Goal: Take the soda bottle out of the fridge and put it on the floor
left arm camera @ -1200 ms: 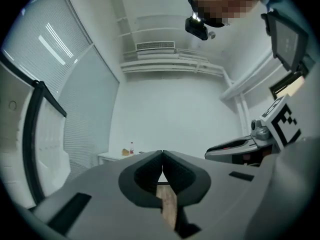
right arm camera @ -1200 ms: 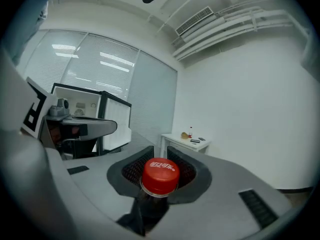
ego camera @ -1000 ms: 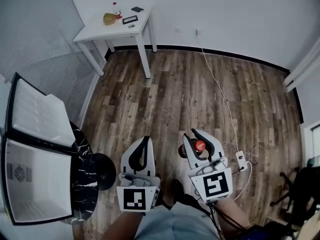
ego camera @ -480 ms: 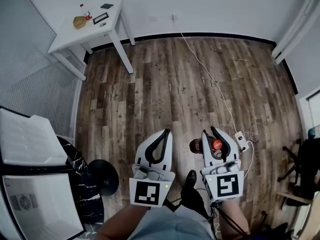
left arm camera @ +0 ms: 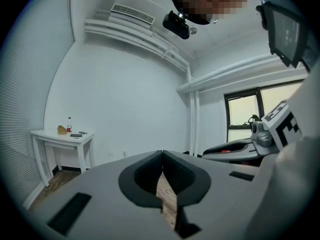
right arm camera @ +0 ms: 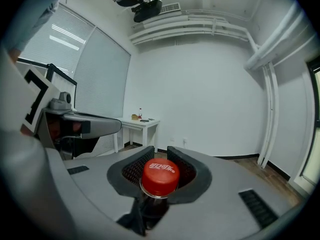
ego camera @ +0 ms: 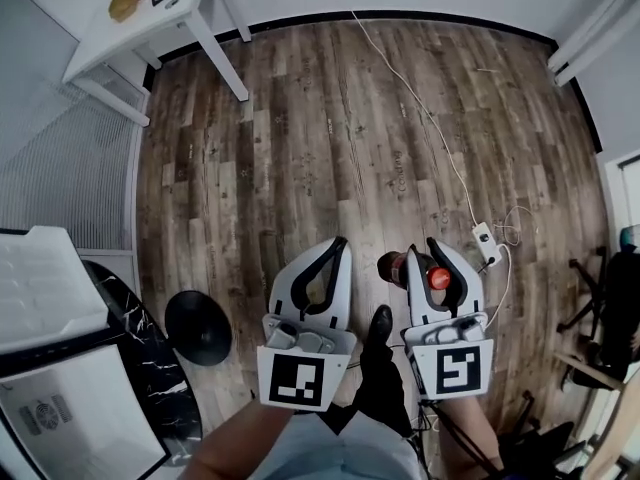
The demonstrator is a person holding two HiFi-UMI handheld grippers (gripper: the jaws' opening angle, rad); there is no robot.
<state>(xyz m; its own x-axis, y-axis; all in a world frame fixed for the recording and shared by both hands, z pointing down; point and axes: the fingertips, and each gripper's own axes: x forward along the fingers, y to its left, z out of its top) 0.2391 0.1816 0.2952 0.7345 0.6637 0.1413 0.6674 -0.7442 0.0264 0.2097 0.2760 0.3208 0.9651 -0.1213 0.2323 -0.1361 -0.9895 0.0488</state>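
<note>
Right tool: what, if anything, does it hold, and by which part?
The right tool holds the soda bottle by its neck, just under the red cap.

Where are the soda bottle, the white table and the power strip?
soda bottle (right arm camera: 160, 176), right gripper view, on its red cap.
white table (ego camera: 145, 18), head view, on its bare top.
power strip (ego camera: 486, 240), head view, on its white body.

Even bright indoor light; fisheye edges; frames sharp.

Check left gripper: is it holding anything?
No, the left gripper view shows the left gripper with its jaws closed tip to tip and only wooden floor visible through the gap behind them.
</note>
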